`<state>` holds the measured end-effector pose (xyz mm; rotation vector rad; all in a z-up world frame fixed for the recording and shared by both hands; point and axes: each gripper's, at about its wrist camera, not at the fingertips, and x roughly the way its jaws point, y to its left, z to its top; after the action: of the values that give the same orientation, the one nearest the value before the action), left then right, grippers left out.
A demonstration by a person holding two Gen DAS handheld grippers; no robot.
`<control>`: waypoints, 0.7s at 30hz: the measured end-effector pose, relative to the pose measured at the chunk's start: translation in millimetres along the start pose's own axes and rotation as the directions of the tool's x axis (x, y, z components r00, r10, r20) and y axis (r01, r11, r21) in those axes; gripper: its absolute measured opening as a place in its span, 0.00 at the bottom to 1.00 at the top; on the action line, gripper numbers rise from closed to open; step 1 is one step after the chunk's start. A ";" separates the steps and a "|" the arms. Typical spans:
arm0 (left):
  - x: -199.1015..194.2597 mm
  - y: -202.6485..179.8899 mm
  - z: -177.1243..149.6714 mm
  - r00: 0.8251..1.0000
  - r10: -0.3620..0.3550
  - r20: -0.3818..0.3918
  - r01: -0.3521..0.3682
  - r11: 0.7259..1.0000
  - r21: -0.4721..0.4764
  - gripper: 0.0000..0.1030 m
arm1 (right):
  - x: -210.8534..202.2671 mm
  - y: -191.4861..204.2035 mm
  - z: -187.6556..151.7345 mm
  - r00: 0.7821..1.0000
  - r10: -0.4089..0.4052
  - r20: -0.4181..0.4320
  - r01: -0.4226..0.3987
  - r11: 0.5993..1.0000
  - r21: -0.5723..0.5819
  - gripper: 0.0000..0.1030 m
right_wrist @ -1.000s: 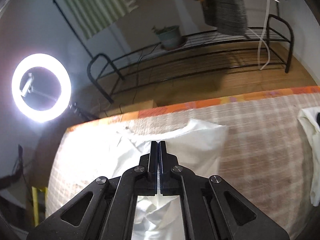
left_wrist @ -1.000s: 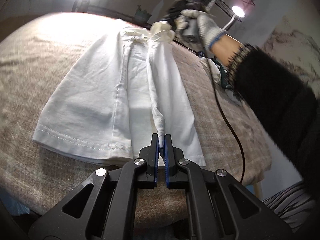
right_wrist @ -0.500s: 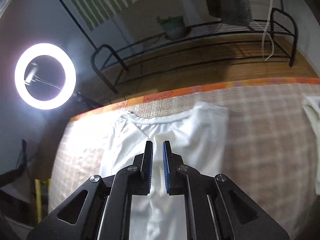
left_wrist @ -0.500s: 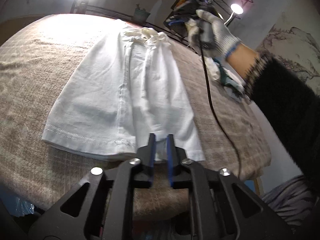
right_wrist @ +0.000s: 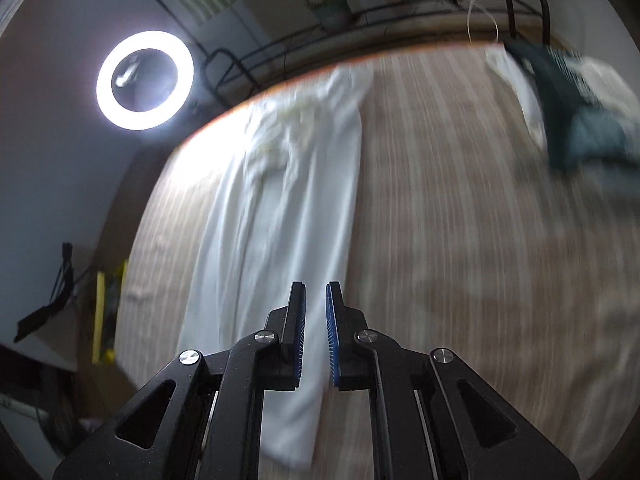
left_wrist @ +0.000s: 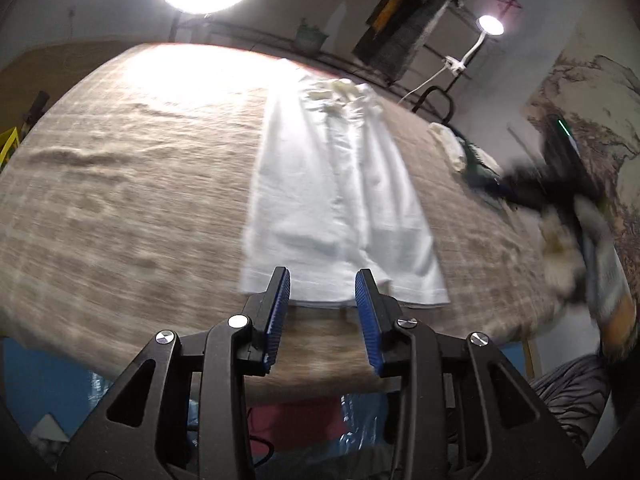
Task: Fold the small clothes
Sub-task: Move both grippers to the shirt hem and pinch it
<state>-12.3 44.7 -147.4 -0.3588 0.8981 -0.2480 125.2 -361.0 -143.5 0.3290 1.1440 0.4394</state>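
Observation:
A white garment [left_wrist: 340, 192] lies flat on the beige checked tablecloth [left_wrist: 120, 200], folded lengthwise into a long strip. Its hem is nearest my left gripper [left_wrist: 323, 280], which is open and empty just above that hem. In the right wrist view the same garment [right_wrist: 280, 208] runs away from my right gripper [right_wrist: 316, 296], which is open a little, empty, and held above the garment's right edge. The right hand and its gripper [left_wrist: 560, 184] show blurred at the right of the left wrist view.
A pile of other clothes, white and dark teal [right_wrist: 572, 96], lies at the table's far right; it also shows in the left wrist view [left_wrist: 464, 152]. A ring light [right_wrist: 145, 80] and a metal rack [right_wrist: 400, 12] stand beyond the far edge. The near table edge [left_wrist: 320, 376] is below my left gripper.
Both grippers let go of the white garment and opened. The lifted fold now lies flat. The right gripper pulled back toward the near right; the left backed off to the hem.

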 end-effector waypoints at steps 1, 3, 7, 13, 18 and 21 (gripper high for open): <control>2.0 5.1 4.6 1.000 0.006 -0.010 -0.006 1.000 0.001 0.33 | 0.9 -1.7 -14.1 1.000 0.008 -0.019 -0.008 1.000 0.012 0.09; 11.2 13.6 14.2 0.998 0.033 -0.047 -0.032 0.999 0.015 0.33 | 6.2 -1.3 -33.4 0.998 0.019 -0.064 -0.018 1.000 0.016 0.09; 35.9 30.9 21.7 0.990 0.030 -0.138 -0.032 0.999 -0.009 0.33 | 17.5 -0.1 -63.6 0.995 0.025 -0.093 -0.025 1.000 0.011 0.13; 59.0 42.7 12.2 0.975 -0.011 -0.220 -0.005 0.997 -0.073 0.33 | 37.6 0.8 -91.5 0.991 0.043 -0.127 -0.044 0.999 -0.004 0.31; 69.9 48.7 9.3 0.967 -0.038 -0.252 0.010 0.994 -0.111 0.33 | 50.2 5.4 -97.3 0.991 0.049 -0.126 -0.053 0.998 -0.036 0.21; 72.7 51.0 9.4 0.966 -0.058 -0.251 0.027 0.991 -0.127 0.10 | 54.0 -6.1 -100.2 0.983 0.117 -0.138 -0.115 0.993 0.026 0.04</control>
<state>41.9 67.2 -214.7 -0.4683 1.1630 -0.2833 52.3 -336.8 -227.7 0.3866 1.2700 0.5622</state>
